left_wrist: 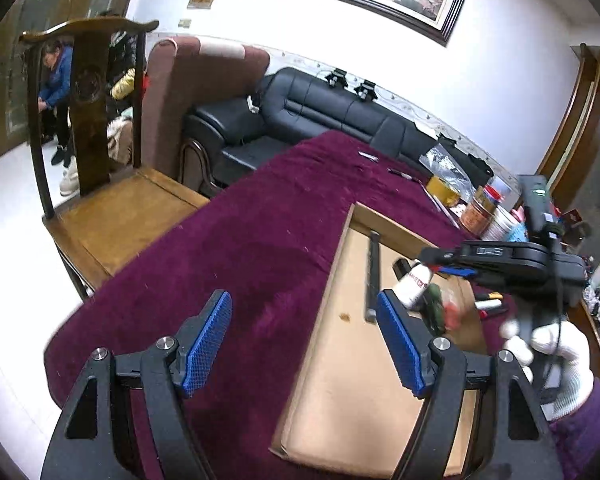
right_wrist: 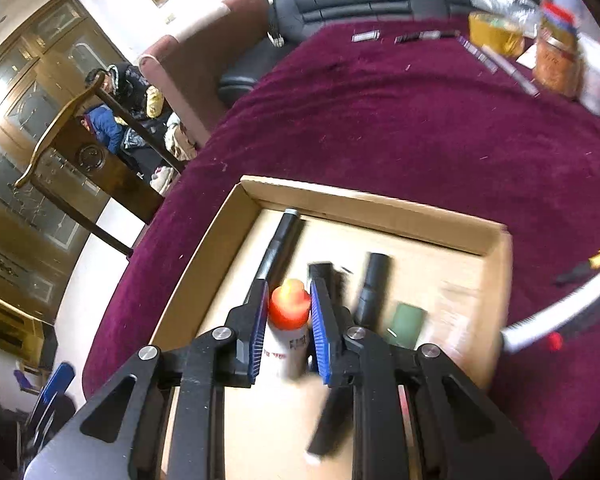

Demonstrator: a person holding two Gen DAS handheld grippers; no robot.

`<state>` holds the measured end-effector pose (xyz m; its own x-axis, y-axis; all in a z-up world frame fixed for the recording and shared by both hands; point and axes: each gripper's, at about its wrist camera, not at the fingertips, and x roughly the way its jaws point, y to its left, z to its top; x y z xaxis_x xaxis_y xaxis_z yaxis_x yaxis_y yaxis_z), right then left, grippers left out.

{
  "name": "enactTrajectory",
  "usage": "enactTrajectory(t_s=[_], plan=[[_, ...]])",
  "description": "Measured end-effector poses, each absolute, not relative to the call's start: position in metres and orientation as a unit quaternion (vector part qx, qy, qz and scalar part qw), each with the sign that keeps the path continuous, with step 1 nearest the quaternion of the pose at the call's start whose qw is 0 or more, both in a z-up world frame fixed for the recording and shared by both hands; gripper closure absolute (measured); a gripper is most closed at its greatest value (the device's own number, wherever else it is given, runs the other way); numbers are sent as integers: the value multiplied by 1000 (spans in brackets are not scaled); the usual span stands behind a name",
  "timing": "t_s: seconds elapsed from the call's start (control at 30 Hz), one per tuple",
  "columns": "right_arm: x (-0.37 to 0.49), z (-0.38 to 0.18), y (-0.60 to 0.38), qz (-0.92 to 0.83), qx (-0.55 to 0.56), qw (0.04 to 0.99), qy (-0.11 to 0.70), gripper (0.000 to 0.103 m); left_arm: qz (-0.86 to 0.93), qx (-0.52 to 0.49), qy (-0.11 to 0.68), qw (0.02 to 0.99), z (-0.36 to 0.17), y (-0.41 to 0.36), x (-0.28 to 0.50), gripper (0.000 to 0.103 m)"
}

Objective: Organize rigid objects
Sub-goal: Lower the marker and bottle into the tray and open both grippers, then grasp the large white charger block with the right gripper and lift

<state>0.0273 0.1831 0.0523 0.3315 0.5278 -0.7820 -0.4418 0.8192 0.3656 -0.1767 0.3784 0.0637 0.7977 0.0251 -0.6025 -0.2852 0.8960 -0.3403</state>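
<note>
A shallow cardboard box [right_wrist: 380, 210] lies on the purple tablecloth; it also shows in the left wrist view [left_wrist: 340, 360]. My right gripper [right_wrist: 290, 300] is shut on a white bottle with a red cap [right_wrist: 288, 328] and holds it over the box. In the left wrist view that bottle [left_wrist: 414, 284] hangs under the right gripper [left_wrist: 428, 266]. In the box lie a long black pen [right_wrist: 278, 246], a black tube [right_wrist: 372, 284] and a green object [right_wrist: 408, 320]. My left gripper [left_wrist: 304, 320] is open and empty above the box's left edge.
A white-handled tool [right_wrist: 560, 312] lies right of the box. Jars and packets [right_wrist: 556, 56] crowd the table's far right corner. Small dark items [right_wrist: 424, 36] lie along the far edge. A wooden chair [left_wrist: 112, 208] stands at the table's left; a black sofa [left_wrist: 320, 116] is behind.
</note>
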Motion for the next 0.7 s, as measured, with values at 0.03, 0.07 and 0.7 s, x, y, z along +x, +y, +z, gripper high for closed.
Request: enactTrajectory(t_s=[0.03, 0.07, 0.7], plan=[[24, 57, 177, 297, 40, 820, 488, 83, 81, -211, 306, 925, 66, 373, -177, 34], [13, 66, 163, 293, 28, 833, 469, 83, 78, -206, 303, 927, 69, 367, -180, 34], [-47, 73, -215, -1, 133, 905, 405, 12, -80, -137, 349, 924, 84, 219, -176, 34]])
